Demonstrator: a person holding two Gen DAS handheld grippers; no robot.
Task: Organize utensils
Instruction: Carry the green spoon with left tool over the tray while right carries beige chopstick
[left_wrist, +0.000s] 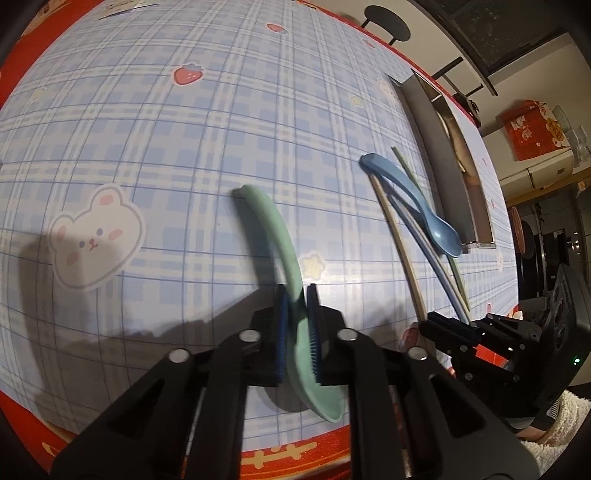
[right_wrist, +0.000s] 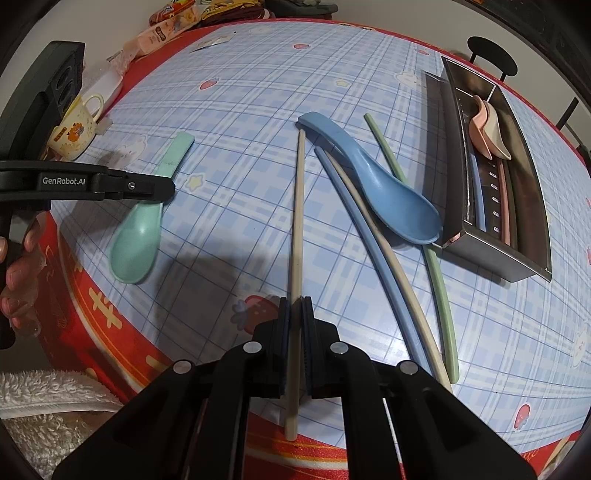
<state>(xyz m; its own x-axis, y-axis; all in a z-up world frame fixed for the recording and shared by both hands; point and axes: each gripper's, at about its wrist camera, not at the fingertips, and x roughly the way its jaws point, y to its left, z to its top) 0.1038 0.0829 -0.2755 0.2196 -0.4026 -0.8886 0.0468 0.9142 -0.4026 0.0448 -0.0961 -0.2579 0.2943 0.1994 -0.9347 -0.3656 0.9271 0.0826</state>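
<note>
My left gripper (left_wrist: 296, 291) is shut on a mint green spoon (left_wrist: 273, 229) at its neck, near the table's front edge; the spoon also shows in the right wrist view (right_wrist: 138, 236). My right gripper (right_wrist: 294, 304) is shut on a cream chopstick (right_wrist: 297, 206) lying on the table. A blue spoon (right_wrist: 384, 184) rests across a blue chopstick (right_wrist: 373, 254), another cream chopstick (right_wrist: 402, 291) and a green chopstick (right_wrist: 439, 295). A metal utensil tray (right_wrist: 476, 254) at the right holds pink and cream spoons (right_wrist: 487, 129) and some chopsticks.
The table has a blue plaid cloth (right_wrist: 229, 110) with a red border. A cartoon mug (right_wrist: 75, 129) and snack packets (right_wrist: 162, 29) stand at the far left edge. Dark chairs (right_wrist: 491, 55) stand beyond the table.
</note>
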